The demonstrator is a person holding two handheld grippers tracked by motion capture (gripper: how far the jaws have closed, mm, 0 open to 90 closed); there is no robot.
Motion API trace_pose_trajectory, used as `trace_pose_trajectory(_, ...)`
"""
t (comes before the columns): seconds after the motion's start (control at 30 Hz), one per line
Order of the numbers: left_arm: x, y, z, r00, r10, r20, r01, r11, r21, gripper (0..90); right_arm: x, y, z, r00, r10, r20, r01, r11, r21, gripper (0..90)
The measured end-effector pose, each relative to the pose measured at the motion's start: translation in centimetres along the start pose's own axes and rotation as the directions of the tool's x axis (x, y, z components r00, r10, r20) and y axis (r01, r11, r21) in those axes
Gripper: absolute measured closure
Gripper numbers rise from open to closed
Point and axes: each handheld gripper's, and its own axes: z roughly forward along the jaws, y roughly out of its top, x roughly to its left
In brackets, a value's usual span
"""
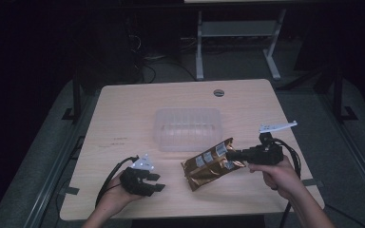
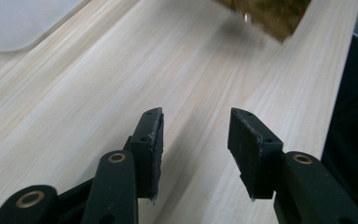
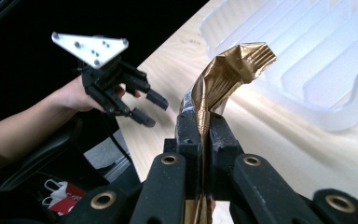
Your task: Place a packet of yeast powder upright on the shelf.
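My right gripper [image 1: 232, 154] is clamped on the crimped edge of the shiny gold-brown foil pouch [image 1: 208, 164]; in the right gripper view the jaws are pressed tight together with the foil seam pinched between them, and the pouch's crumpled top [image 3: 235, 63] rises above the jaws toward 12 o'clock. From the high view the pouch lies slanted on the pale wooden tabletop [image 1: 123, 118], at about 5 o'clock from the clear ribbed plastic tray [image 1: 187, 128] and just beside its near corner. My left gripper [image 1: 154, 183] sits low at about 7 o'clock on the tabletop, near the front edge, well apart from the pouch. Its jaws stand open with a clear gap between the pads [image 2: 154, 140], gripping nothing, bare wood grain beneath them. In the left gripper view a corner of the pouch [image 2: 270, 14] shows at 1 o'clock and the tray's rim [image 2: 18, 23] at 11 o'clock.
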Motion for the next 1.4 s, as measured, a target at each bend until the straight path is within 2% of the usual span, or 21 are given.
trace_pose_trajectory(0.13, 0.0, 0.2, 0.1, 1.0, 0.002, 0.001, -0.002, 0.9999, -0.01, 51.3, 0.2, 1.0, -0.4, 0.9999, 0.005, 0.014, -0.004, 1.0, -0.026, 85.5)
trace_pose_trajectory(0.23, 0.0, 0.1, 0.2, 0.9997, 0.023, -0.001, -0.023, 0.9997, 0.005, 50.0, 0.4, 1.8, -0.7, 0.9997, 0.001, 0.024, 0.0, 0.999, -0.042, 85.5)
trace_pose_trajectory(0.33, 0.0, 0.1, 0.3, 0.9999, 0.017, -0.002, -0.017, 0.9998, -0.005, 47.5, 0.5, 2.7, -1.0, 0.9993, -0.003, 0.038, 0.005, 0.998, -0.061, 85.5)
trace_pose_trajectory(0.67, 0.1, 0.0, 0.4, 0.9997, 0.026, 0.002, -0.026, 0.9997, -0.001, 43.4, -0.2, 6.3, -2.2, 0.9921, 0.025, 0.123, -0.009, 0.992, -0.127, 85.5)
trace_pose_trajectory(0.77, 0.2, -0.1, 0.5, 0.9998, 0.017, 0.003, -0.017, 0.9998, -0.005, 43.2, -0.6, 7.2, -2.3, 0.9884, 0.029, 0.149, -0.008, 0.99, -0.142, 85.5)
trace_pose_trajectory(0.8, 0.3, -0.1, 0.4, 0.9993, 0.038, -0.001, -0.038, 0.9992, 0.014, 43.2, -0.7, 7.5, -2.3, 0.9872, 0.033, 0.156, -0.01, 0.989, -0.147, 85.6)
trace_pose_trajectory(0.83, 0.2, -0.1, 0.6, 0.9998, 0.019, 0.002, -0.019, 0.9998, -0.001, 43.2, -0.8, 7.8, -2.3, 0.9859, 0.04, 0.162, -0.015, 0.988, -0.153, 85.6)
trace_pose_trajectory(0.9, 0.3, -0.1, 0.5, 0.9993, 0.038, 0.0, -0.038, 0.9992, 0.015, 43.1, -1.1, 8.3, -2.2, 0.9826, 0.042, 0.181, -0.014, 0.987, -0.158, 85.6)
trace_pose_trajectory(1.0, 0.3, -0.1, 0.6, 0.9993, 0.038, 0.002, -0.038, 0.9991, 0.02, 43.1, -1.6, 9.0, -2.0, 0.9765, 0.048, 0.21, -0.013, 0.986, -0.167, 85.6)
trace_pose_trajectory(1.03, 0.2, -0.1, 0.7, 0.9997, 0.023, 0.005, -0.023, 0.9997, 0.008, 43.1, -1.7, 9.1, -2.0, 0.9749, 0.051, 0.217, -0.014, 0.985, -0.17, 85.6)
trace_pose_trajectory(1.1, 0.2, -0.1, 0.7, 0.9996, 0.026, 0.009, -0.026, 0.9996, 0.011, 43.0, -1.9, 9.3, -2.0, 0.9723, 0.059, 0.226, -0.02, 0.985, -0.17, 85.6)
trace_pose_trajectory(1.2, 0.2, -0.1, 0.8, 0.9994, 0.033, 0.009, -0.033, 0.9992, 0.021, 43.0, -2.4, 9.6, -1.9, 0.963, 0.074, 0.259, -0.027, 0.984, -0.177, 85.6)
trace_pose_trajectory(1.23, 0.3, -0.1, 0.7, 0.9993, 0.035, 0.009, -0.035, 0.9991, 0.022, 43.0, -2.4, 9.6, -1.9, 0.963, 0.074, 0.259, -0.027, 0.984, -0.177, 85.6)
trace_pose_trajectory(1.27, 0.3, -0.1, 0.7, 0.9993, 0.036, 0.009, -0.036, 0.9991, 0.022, 43.0, -2.7, 9.6, -2.0, 0.9583, 0.082, 0.274, -0.032, 0.982, -0.184, 85.6)
trace_pose_trajectory(1.33, 0.3, -0.1, 0.8, 0.9994, 0.034, 0.009, -0.034, 0.9992, 0.022, 42.9, -2.8, 9.6, -2.0, 0.956, 0.085, 0.281, -0.033, 0.982, -0.184, 85.6)
trace_pose_trajectory(1.37, 0.2, -0.1, 0.8, 0.9994, 0.034, 0.009, -0.034, 0.9992, 0.021, 43.0, -3.0, 9.6, -2.1, 0.9506, 0.086, 0.298, -0.031, 0.982, -0.185, 85.6)
trace_pose_trajectory(1.4, 0.2, -0.1, 0.8, 0.9994, 0.033, 0.01, -0.033, 0.9992, 0.021, 43.0, -3.0, 9.6, -2.1, 0.9506, 0.086, 0.298, -0.031, 0.982, -0.185, 85.6)
